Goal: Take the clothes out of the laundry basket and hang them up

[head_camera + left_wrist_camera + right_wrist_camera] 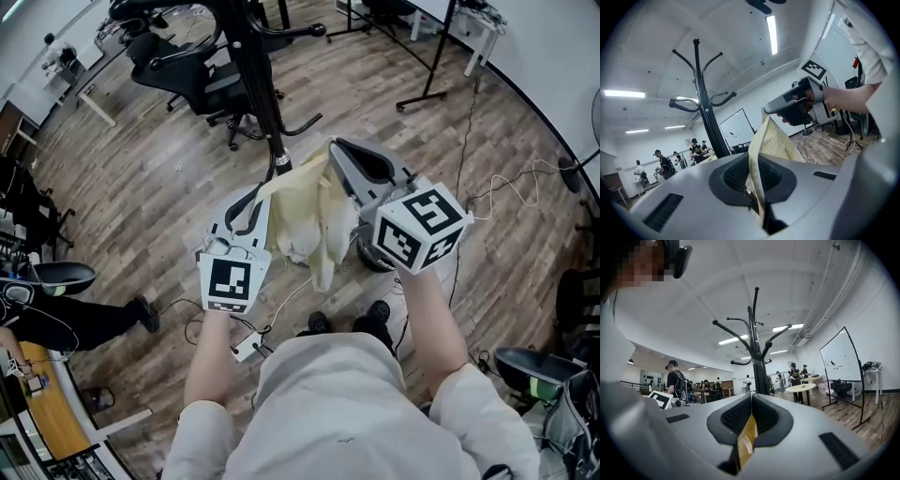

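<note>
A pale yellow garment (302, 217) hangs stretched between my two grippers, held up in front of a black coat stand (255, 84). My left gripper (251, 204) is shut on one edge of the garment (774, 140), with the cloth pinched between the dark pads. My right gripper (339, 150) is shut on the other edge, and a yellow strip of the cloth (746, 439) shows between its jaws. In the left gripper view the right gripper (797, 107) is up at the right. Both gripper views show the coat stand (757, 357) and its curved hooks (705, 101) close ahead. No laundry basket is in view.
Black office chairs (197, 80) stand behind the coat stand. Cables (492, 197) trail over the wooden floor at the right. A whiteboard on legs (841, 362) and a round table (802, 388) stand to the right. Several people are further back in the room.
</note>
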Demonstrator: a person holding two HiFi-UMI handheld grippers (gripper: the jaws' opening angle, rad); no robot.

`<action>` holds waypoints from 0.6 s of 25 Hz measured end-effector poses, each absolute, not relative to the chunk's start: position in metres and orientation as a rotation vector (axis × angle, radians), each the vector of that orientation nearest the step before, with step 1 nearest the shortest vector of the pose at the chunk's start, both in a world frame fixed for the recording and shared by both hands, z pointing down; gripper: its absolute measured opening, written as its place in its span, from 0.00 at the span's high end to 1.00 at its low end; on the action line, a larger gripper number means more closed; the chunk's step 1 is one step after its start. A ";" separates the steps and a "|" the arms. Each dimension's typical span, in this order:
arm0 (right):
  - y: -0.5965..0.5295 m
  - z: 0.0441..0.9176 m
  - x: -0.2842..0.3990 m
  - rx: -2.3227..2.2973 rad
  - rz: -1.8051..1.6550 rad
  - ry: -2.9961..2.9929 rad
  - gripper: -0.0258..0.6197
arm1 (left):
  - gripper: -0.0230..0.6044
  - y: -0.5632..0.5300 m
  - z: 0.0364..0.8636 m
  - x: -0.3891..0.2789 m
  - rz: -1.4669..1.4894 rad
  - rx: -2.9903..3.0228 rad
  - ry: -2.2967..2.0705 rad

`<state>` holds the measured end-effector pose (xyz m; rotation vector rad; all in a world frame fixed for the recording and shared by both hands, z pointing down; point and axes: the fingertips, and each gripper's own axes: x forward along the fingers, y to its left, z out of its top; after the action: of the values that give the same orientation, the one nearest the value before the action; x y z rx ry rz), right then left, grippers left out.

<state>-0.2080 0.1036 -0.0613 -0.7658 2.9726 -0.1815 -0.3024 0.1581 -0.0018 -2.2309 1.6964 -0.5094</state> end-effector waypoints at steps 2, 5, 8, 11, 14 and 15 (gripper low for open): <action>0.102 -0.062 -0.213 -0.767 -0.164 2.979 0.94 | 0.92 0.156 -0.006 -0.309 -0.510 -2.218 1.696; 0.097 -0.059 -0.218 -0.780 -0.141 2.993 0.94 | 0.92 0.150 -0.009 -0.317 -0.509 -2.200 1.695; 0.091 -0.058 -0.225 -0.790 -0.113 3.003 0.94 | 0.92 0.141 -0.014 -0.328 -0.524 -2.175 1.694; 0.085 -0.057 -0.234 -0.814 -0.089 3.010 0.94 | 0.92 0.131 -0.020 -0.342 -0.538 -2.154 1.692; 0.075 -0.050 -0.237 -0.872 -0.054 3.036 0.94 | 0.92 0.118 -0.020 -0.347 -0.565 -2.148 1.670; 0.073 -0.047 -0.237 -0.885 -0.046 3.046 0.94 | 0.92 0.115 -0.019 -0.347 -0.574 -2.149 1.661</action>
<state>-0.2369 0.0727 -0.0468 -0.8845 3.0458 -0.0461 -0.3472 0.1148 -0.0188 -2.1494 1.6611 -0.5738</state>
